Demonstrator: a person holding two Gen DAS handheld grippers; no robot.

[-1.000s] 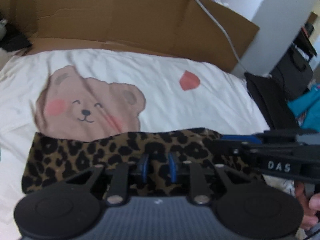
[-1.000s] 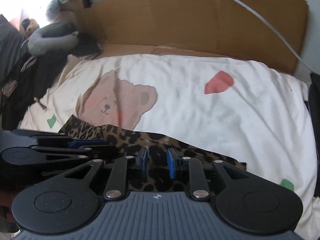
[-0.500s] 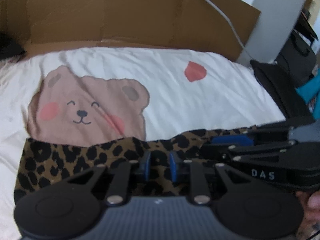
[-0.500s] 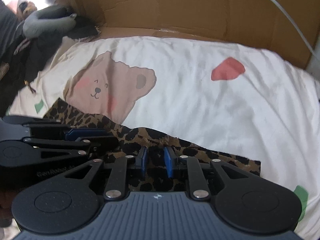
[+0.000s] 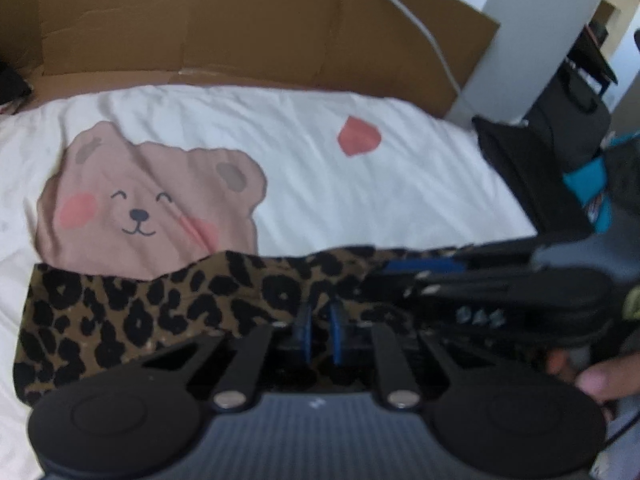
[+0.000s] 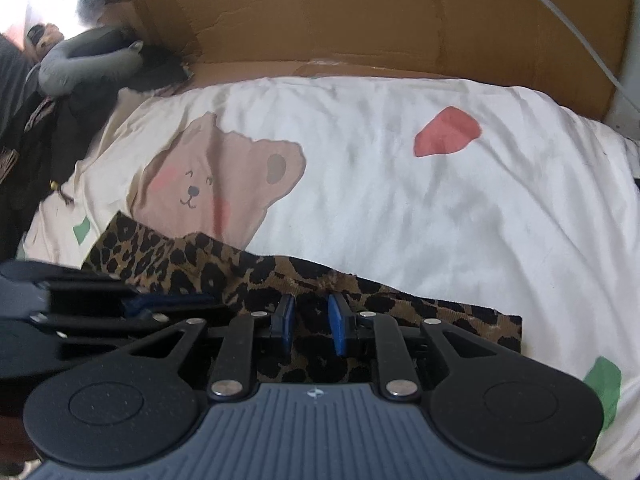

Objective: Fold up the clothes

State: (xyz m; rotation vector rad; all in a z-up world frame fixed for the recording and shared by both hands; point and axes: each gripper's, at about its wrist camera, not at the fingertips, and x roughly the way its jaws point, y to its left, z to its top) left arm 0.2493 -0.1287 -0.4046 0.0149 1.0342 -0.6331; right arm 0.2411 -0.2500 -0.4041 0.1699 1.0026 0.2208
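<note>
A bed spread with a white cotton sheet printed with a brown bear face (image 5: 304, 160) fills both views, backed along its far edge by a flattened brown cardboard sheet (image 5: 240, 28). The long leopard-print fabric garment (image 5: 120, 312) lies in a band along the bed's near edge. The left gripper (image 5: 318, 334) is closing its jaws on the cloth; the right gripper (image 6: 310, 322) has cloth between its jaws, grip uncertain. Likely the pick-up before a fold; next, lift both holds together, evenly.

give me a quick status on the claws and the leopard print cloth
Left claw closing on leopard print cloth. Right claw pinching its edge. Cloth lies on bear-print sheet. Nothing in the way.
</note>
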